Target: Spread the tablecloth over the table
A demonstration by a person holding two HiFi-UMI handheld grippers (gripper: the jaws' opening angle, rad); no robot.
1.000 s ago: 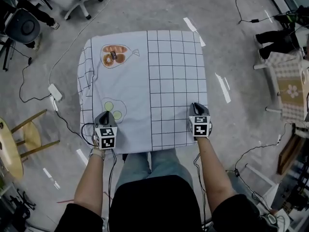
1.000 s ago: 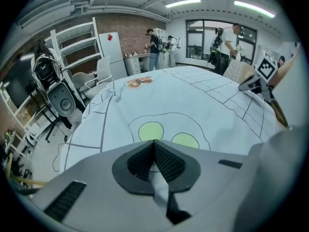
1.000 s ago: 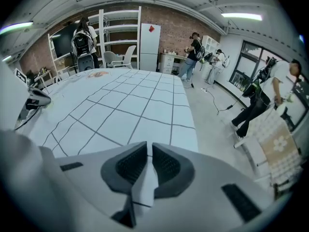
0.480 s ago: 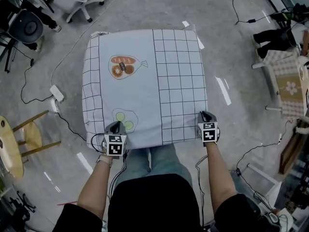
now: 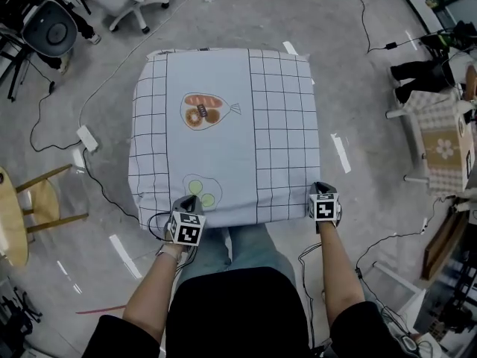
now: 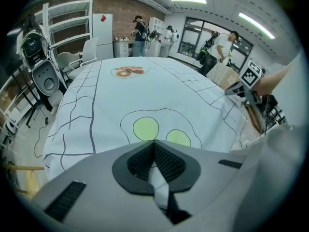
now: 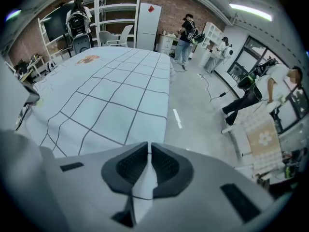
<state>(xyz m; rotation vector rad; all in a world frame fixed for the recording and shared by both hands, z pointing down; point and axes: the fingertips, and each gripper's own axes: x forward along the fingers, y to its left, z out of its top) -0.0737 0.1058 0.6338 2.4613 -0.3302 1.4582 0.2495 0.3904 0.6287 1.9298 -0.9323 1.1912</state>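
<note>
A pale blue tablecloth (image 5: 223, 133) with black grid lines, a bread drawing (image 5: 203, 113) and a green-circles drawing (image 5: 202, 193) covers the square table, hanging over its sides. My left gripper (image 5: 186, 213) is at the cloth's near left corner, shut on the tablecloth's near edge; a fold of cloth (image 6: 159, 187) shows between its pads. At the near right corner my right gripper (image 5: 325, 198) is shut on the tablecloth's edge too, with cloth (image 7: 142, 187) pinched between its pads. The table itself is hidden under the cloth.
Office chairs (image 5: 52, 28) stand at the far left, a wooden chair (image 5: 41, 200) at the left. Cables and a power strip (image 5: 87, 138) lie on the floor beside the table. A small covered table (image 5: 440, 144) and a seated person's legs (image 5: 417, 69) are at the right.
Both grippers have drawn back toward the person, pulling the cloth's near edge over the table's near side. The cloth now lies flatter and squarer across the top.
</note>
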